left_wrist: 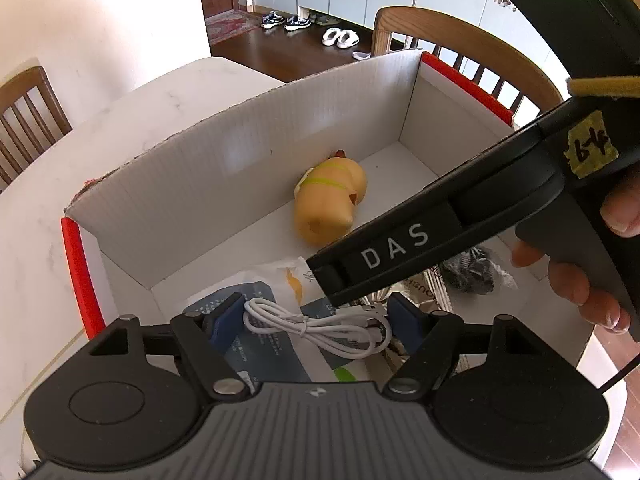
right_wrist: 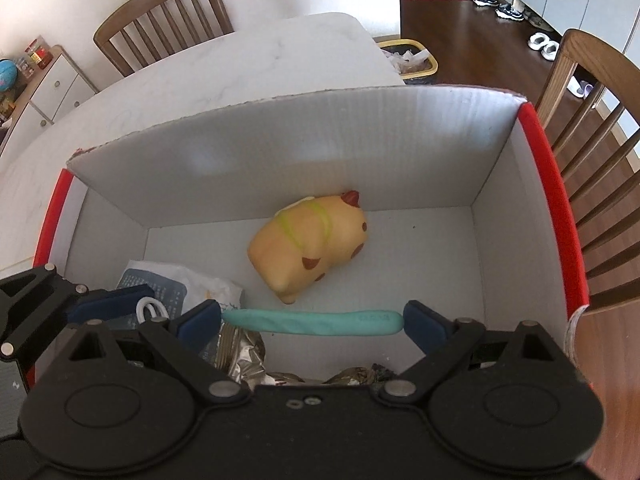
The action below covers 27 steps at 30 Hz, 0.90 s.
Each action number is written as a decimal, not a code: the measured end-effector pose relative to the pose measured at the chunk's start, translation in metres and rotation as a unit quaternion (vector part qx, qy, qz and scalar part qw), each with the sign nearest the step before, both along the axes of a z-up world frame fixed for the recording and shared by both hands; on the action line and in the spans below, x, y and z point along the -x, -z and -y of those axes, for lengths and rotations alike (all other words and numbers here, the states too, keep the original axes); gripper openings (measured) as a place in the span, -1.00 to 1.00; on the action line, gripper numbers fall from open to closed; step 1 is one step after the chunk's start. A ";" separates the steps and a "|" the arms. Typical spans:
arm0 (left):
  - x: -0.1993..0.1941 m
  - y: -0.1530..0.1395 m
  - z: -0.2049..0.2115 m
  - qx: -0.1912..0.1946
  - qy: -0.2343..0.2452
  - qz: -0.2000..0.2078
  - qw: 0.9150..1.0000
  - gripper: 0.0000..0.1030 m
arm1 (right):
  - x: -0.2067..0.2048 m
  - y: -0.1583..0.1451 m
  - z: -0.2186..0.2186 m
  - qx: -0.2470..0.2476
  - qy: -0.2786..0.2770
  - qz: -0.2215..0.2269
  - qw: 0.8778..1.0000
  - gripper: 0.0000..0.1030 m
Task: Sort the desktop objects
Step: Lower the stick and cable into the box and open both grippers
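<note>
A white cardboard box (left_wrist: 240, 140) (right_wrist: 304, 140) with red edges stands on the pale table. Inside lies a yellow squishy animal toy (left_wrist: 328, 200) (right_wrist: 308, 248). My left gripper (left_wrist: 316, 316) hangs low over the box's near end, its blue pads touching both ends of a coiled white cable (left_wrist: 316, 328) (right_wrist: 149, 307). My right gripper (right_wrist: 312, 320) is shut on a teal stick (right_wrist: 312, 322), held lengthwise between its pads just above the box floor. In the left wrist view the right gripper (left_wrist: 340, 280) comes in from the right, held by a hand (left_wrist: 580, 284).
Under the grippers the box holds a blue-and-white packet (left_wrist: 264, 356) (right_wrist: 156, 284), a foil packet (right_wrist: 240, 352) and a black item in a clear bag (left_wrist: 472, 268). Wooden chairs (right_wrist: 168, 16) (left_wrist: 460, 44) stand at the table's far and right sides. A waste basket (right_wrist: 412, 60) sits on the floor.
</note>
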<state>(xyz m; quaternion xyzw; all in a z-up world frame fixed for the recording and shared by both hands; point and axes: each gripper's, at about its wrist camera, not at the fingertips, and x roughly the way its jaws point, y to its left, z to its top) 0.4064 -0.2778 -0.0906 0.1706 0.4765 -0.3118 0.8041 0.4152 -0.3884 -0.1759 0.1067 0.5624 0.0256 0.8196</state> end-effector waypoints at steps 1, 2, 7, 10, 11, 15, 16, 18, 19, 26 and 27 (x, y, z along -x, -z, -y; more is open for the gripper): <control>0.001 0.000 0.000 0.001 0.000 0.000 1.000 0.53 | 0.003 -0.002 -0.001 0.003 0.000 0.000 1.000 0.91; 0.002 -0.001 0.000 0.002 -0.001 0.002 1.000 0.55 | 0.003 -0.003 -0.001 0.006 0.000 0.000 1.000 0.93; 0.008 -0.001 0.001 0.002 -0.002 0.006 1.000 0.58 | 0.005 -0.008 0.001 0.015 -0.002 0.005 1.000 0.95; 0.011 -0.004 -0.002 0.013 -0.004 0.006 1.000 0.58 | 0.006 -0.011 0.001 0.016 -0.002 0.011 1.000 0.96; 0.013 -0.004 -0.003 0.016 -0.004 0.005 1.000 0.58 | 0.007 -0.013 0.002 0.012 -0.001 0.013 1.000 0.96; 0.022 -0.009 -0.006 0.021 -0.006 0.013 1.000 0.58 | 0.011 -0.020 0.006 0.001 0.004 0.018 1.000 0.96; 0.024 -0.011 -0.007 0.024 -0.008 0.015 1.000 0.58 | 0.012 -0.023 0.008 0.000 0.004 0.020 1.000 0.96; 0.028 -0.014 -0.012 0.031 -0.013 0.016 0.999 0.60 | 0.015 -0.027 0.010 -0.002 0.006 0.025 1.000 0.96; 0.020 -0.014 -0.011 0.035 -0.015 0.016 0.999 0.61 | 0.017 -0.029 0.011 -0.005 0.007 0.027 1.000 0.96; 0.034 -0.029 -0.025 0.057 -0.035 0.031 0.997 0.61 | 0.032 -0.045 0.012 -0.015 0.003 0.044 0.999 0.96; 0.036 -0.030 -0.027 0.061 -0.039 0.032 0.997 0.61 | 0.035 -0.049 0.012 -0.016 0.002 0.047 0.999 0.96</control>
